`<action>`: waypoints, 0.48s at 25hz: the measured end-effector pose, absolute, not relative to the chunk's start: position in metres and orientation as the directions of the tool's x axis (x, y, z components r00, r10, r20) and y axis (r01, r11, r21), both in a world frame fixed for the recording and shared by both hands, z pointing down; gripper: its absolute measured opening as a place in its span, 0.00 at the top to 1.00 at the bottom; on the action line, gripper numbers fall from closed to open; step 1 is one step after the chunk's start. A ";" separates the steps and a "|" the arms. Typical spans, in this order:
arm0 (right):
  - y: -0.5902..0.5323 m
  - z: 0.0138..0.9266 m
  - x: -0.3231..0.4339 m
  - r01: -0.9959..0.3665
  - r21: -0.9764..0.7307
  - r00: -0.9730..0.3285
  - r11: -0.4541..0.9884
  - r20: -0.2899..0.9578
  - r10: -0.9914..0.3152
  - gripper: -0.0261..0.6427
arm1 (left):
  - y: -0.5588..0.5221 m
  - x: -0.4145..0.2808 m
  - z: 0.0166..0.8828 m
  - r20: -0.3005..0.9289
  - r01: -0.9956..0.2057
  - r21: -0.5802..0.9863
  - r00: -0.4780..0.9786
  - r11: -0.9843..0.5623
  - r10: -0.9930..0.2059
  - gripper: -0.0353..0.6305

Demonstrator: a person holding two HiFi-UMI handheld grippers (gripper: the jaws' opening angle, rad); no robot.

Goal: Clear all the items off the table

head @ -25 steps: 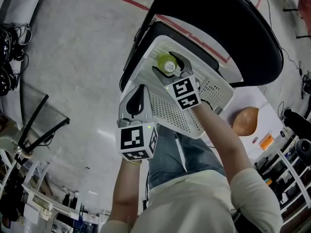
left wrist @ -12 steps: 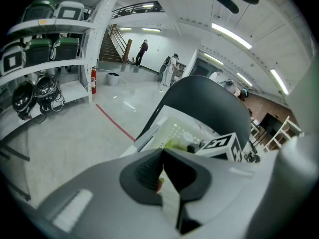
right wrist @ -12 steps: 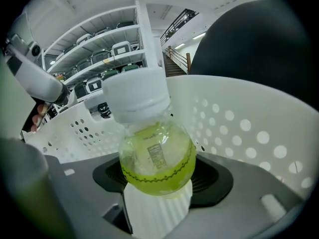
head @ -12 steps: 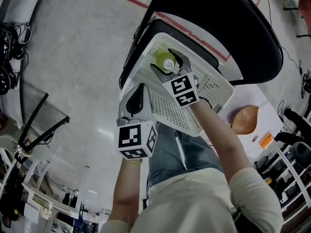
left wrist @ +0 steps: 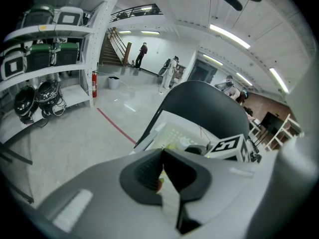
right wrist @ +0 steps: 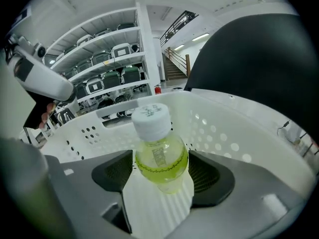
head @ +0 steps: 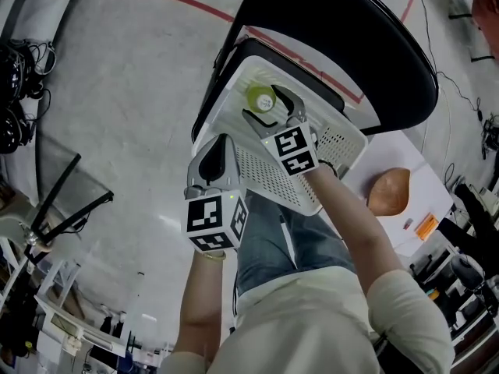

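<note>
- Right gripper view: the right gripper [right wrist: 162,173] has its jaws opening, fairly wide, with the bottle [right wrist: 158,156] between the pads. The pads look just off its sides, so I read this as a release, not a grip.
- The bottle is small clear plastic with yellow-green liquid and a white screw cap [right wrist: 149,117]. It's inside the white perforated basket [right wrist: 239,133], cap pointing away from the gripper.
- Head view: the basket sits on the seat of a black chair [head: 343,45], and the bottle is near the basket's far end.
- Same view: the left gripper [head: 221,160] hangs over the basket's near-left rim. Left gripper view shows its jaws fully together, with nothing I can clearly make out between them. Can't tell if it pinches the rim.
- Handling, my guess: the bottle looks filled, so it has some heft for its size and is stiff enough under a squeeze. The walls are smooth and rounded, so it can slip or rotate in the pads. Not fragile, so a short drop into a plastic basket should be fine.
- Best hold if re-picked: across the body at mid-height, where it's widest. The neck and cap are narrower and would let it swing.
- The table [head: 425,185] is at the head view's right. A brown rounded item [head: 388,192] and a small orange item [head: 426,226] are on it, so clearing isn't finished by my read.
</note>
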State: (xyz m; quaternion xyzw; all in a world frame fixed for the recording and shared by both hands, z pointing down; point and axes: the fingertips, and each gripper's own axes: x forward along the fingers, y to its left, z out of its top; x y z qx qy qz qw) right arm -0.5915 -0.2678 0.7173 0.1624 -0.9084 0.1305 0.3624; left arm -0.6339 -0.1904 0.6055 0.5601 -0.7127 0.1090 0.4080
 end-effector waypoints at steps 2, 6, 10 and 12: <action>-0.265 0.709 -0.588 -0.392 -0.118 -0.686 0.913 0.698 -0.204 0.44 | -0.189 -0.632 0.601 0.704 -0.891 0.294 -0.043 0.346 -0.709 0.94; -0.260 0.690 -0.579 -0.394 -0.115 -0.692 0.912 0.690 -0.212 0.44 | -0.186 -0.626 0.593 0.703 -0.892 0.291 -0.046 0.346 -0.710 0.94; -0.256 0.670 -0.570 -0.403 -0.111 -0.697 0.908 0.681 -0.226 0.45 | -0.180 -0.619 0.586 0.708 -0.896 0.279 -0.052 0.346 -0.705 0.93; -0.254 0.658 -0.566 -0.408 -0.110 -0.702 0.906 0.673 -0.234 0.47 | -0.177 -0.615 0.581 0.708 -0.896 0.276 -0.056 0.348 -0.704 0.93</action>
